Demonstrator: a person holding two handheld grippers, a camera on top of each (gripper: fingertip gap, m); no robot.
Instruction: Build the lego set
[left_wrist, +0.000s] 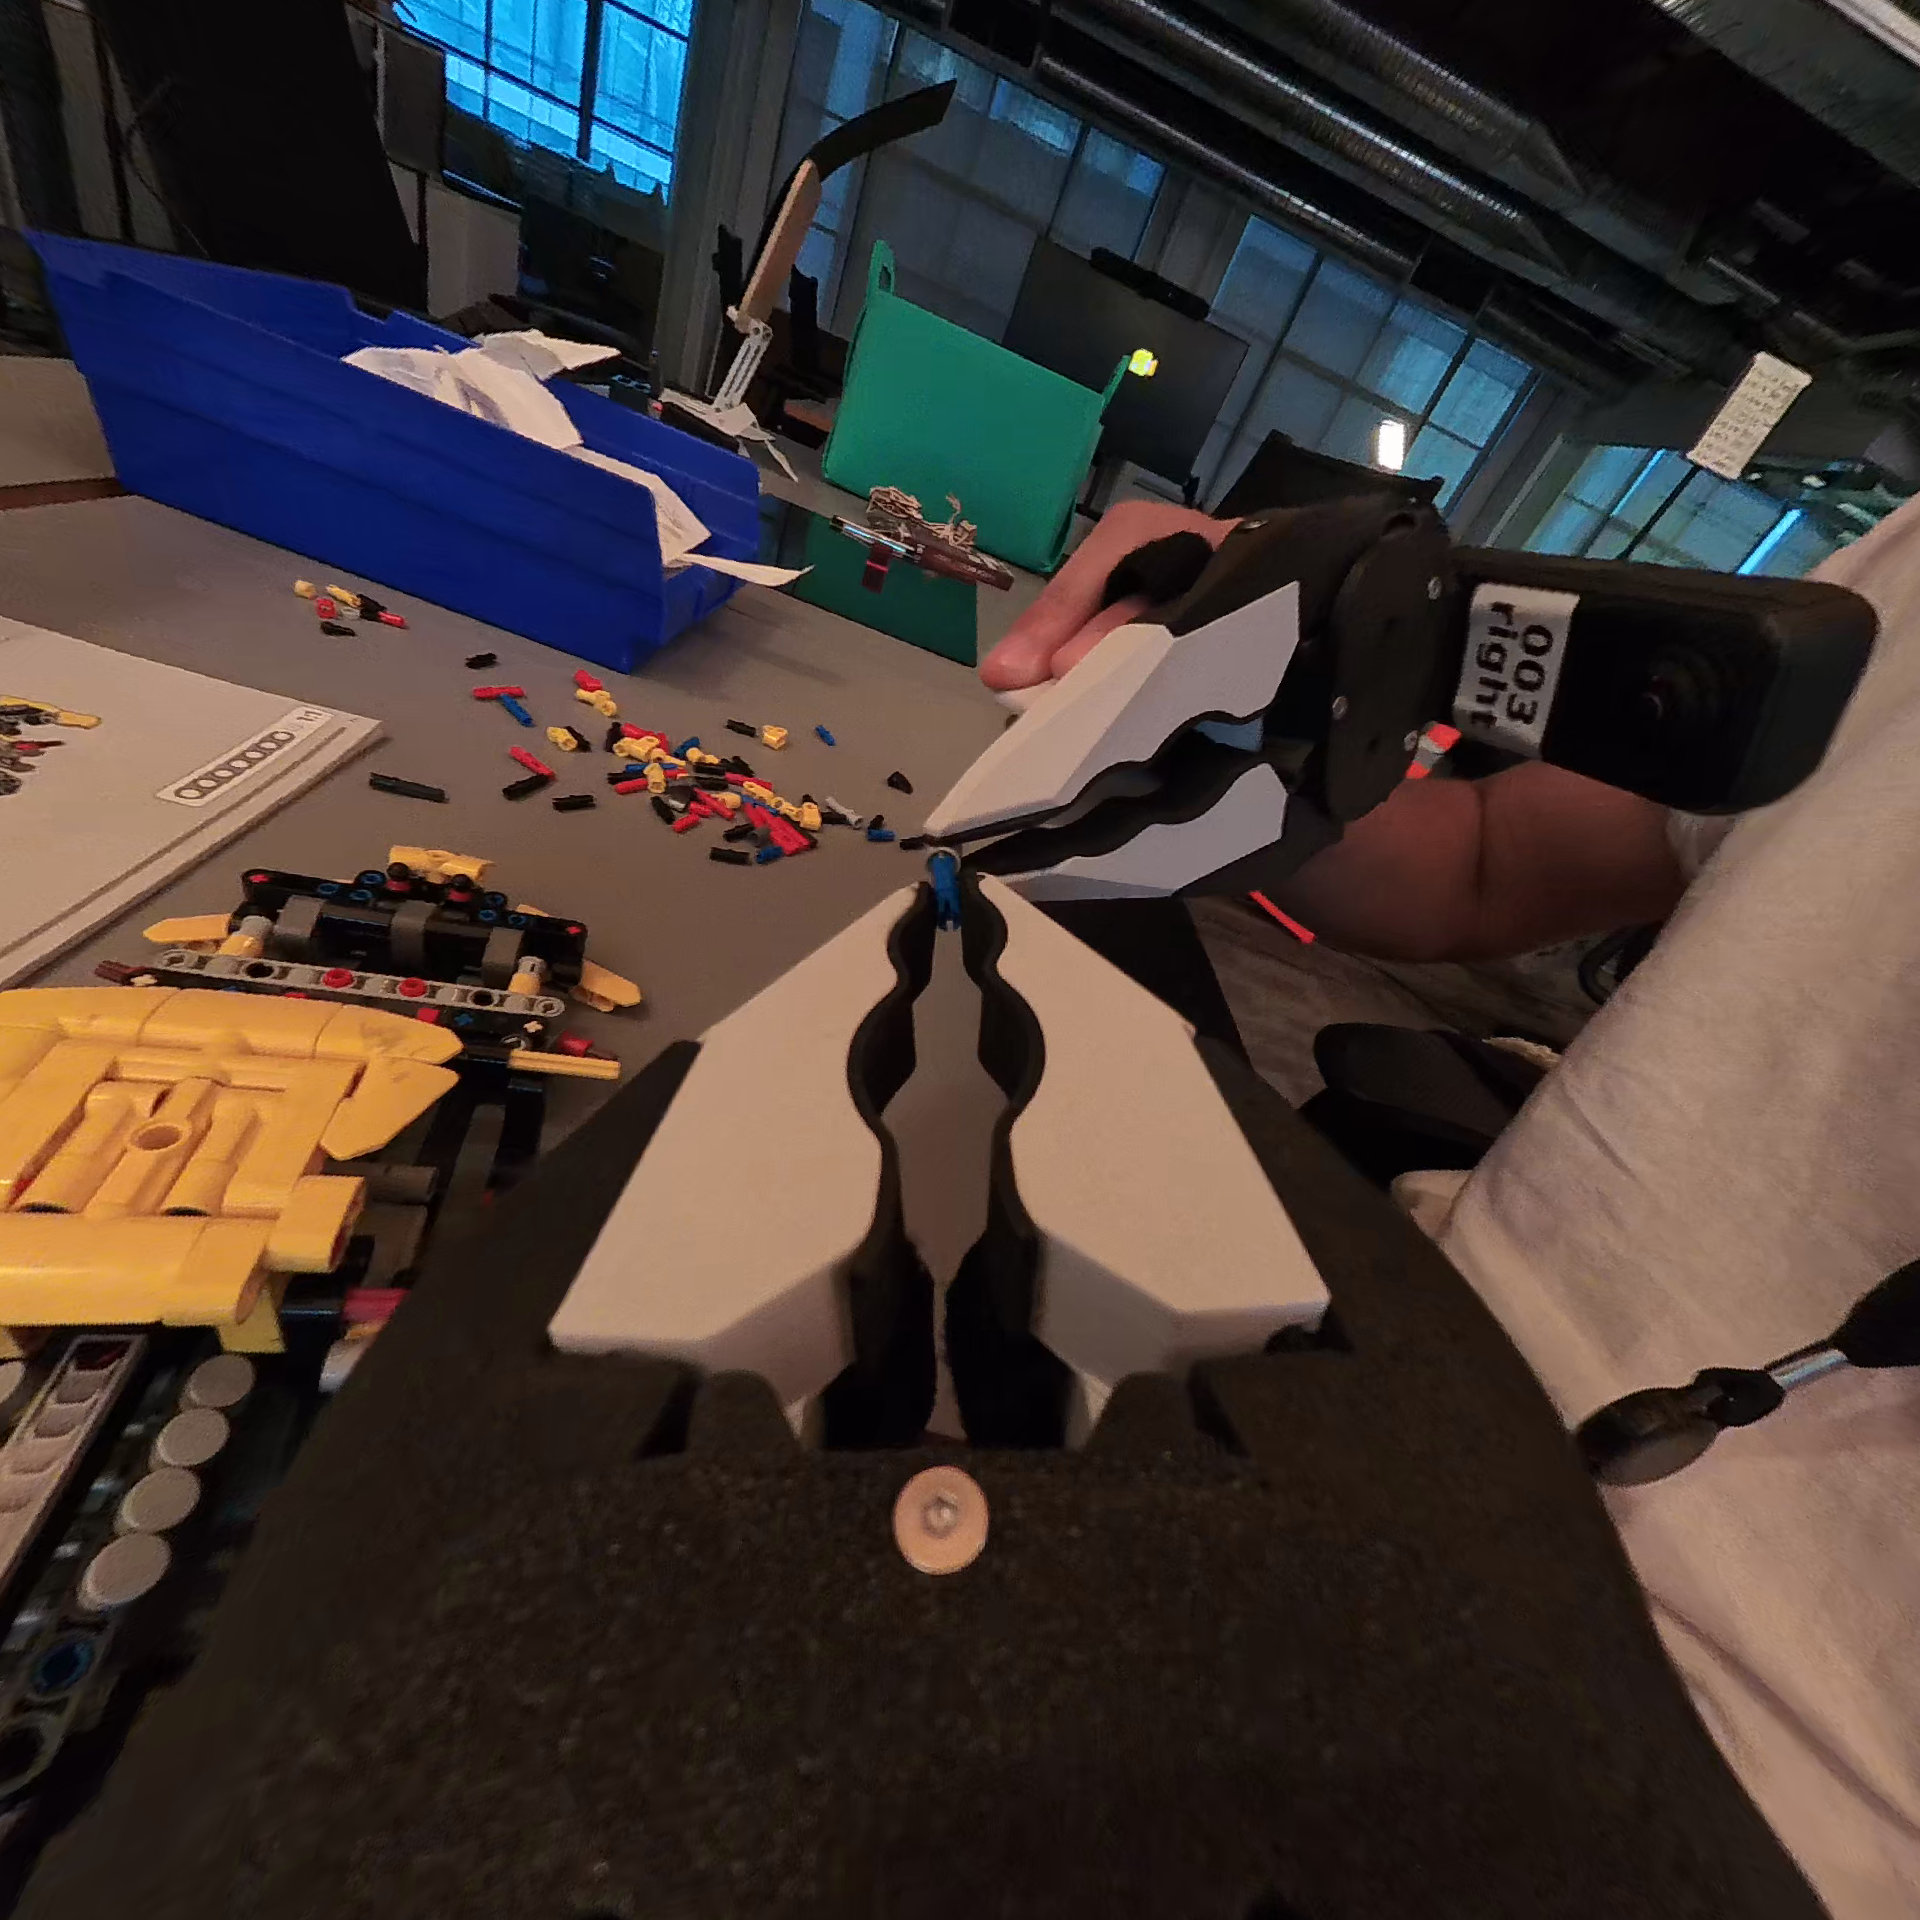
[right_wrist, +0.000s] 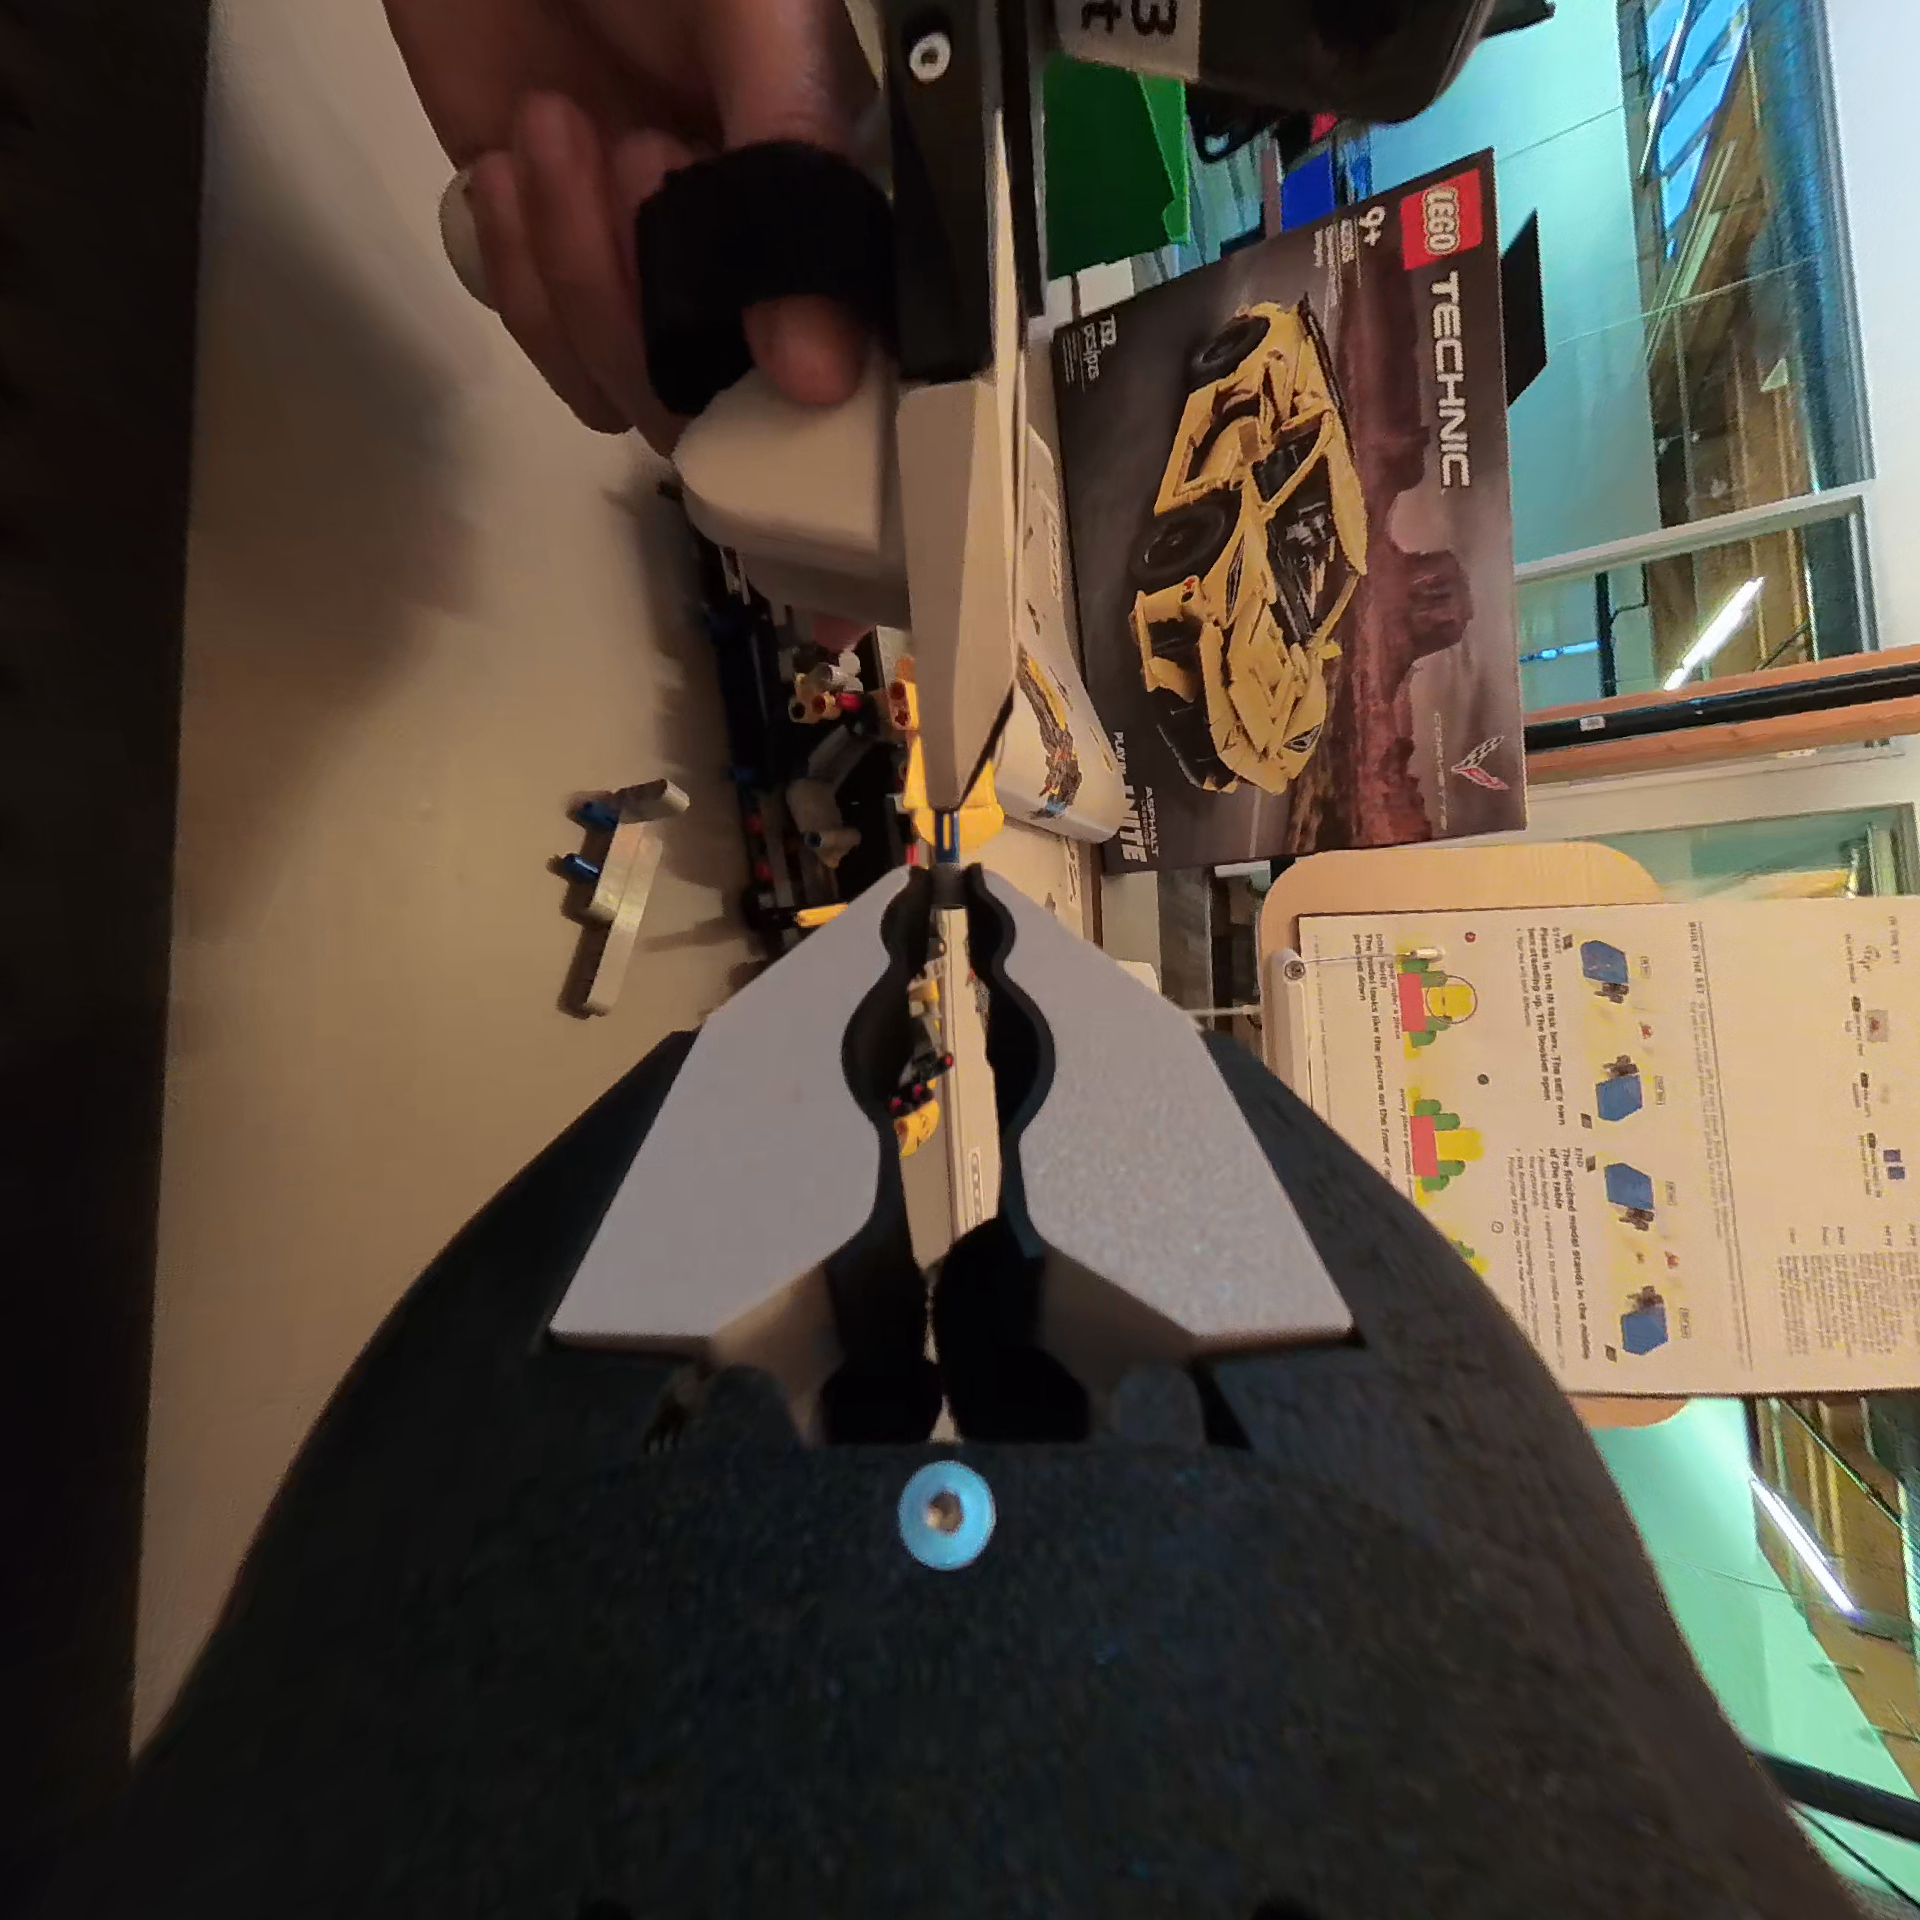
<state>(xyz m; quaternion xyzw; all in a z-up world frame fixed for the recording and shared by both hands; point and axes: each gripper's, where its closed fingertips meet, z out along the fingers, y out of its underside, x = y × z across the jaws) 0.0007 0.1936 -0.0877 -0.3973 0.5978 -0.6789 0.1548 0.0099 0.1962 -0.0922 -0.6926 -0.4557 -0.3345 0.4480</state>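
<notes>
Between the two tools, held up above the grey table (left_wrist: 644, 935), a small blue pin (left_wrist: 943, 896) is the meeting point: the left gripper (left_wrist: 943, 888) is pinched nearly shut on its lower end, and the right gripper (left_wrist: 940, 836) comes in from the side with its tips closed down to a sliver at the pin's top. From the right wrist view those tips seem to grip a small dark piece (right_wrist: 943, 885) that touches the pin, though whether the two are already joined is hard to tell. Beyond the tools lies a scatter of loose pins (left_wrist: 707, 779) in red, blue, black and yellow, then the open instruction booklet (left_wrist: 156, 758) and a blue bin (left_wrist: 395, 447) with crumpled paper bags. Nearer the left gripper sits the half-built car (left_wrist: 187, 1153), with yellow body panels and a black frame section (left_wrist: 416, 935) lying apart from it. Judging by the car pictured on the box (right_wrist: 1309, 520), much remains: no wheels show, and many small parts are unused. A grey beam (right_wrist: 618, 899) with blue pins waits on the table. The car's near end is cut off by the frame.
</notes>
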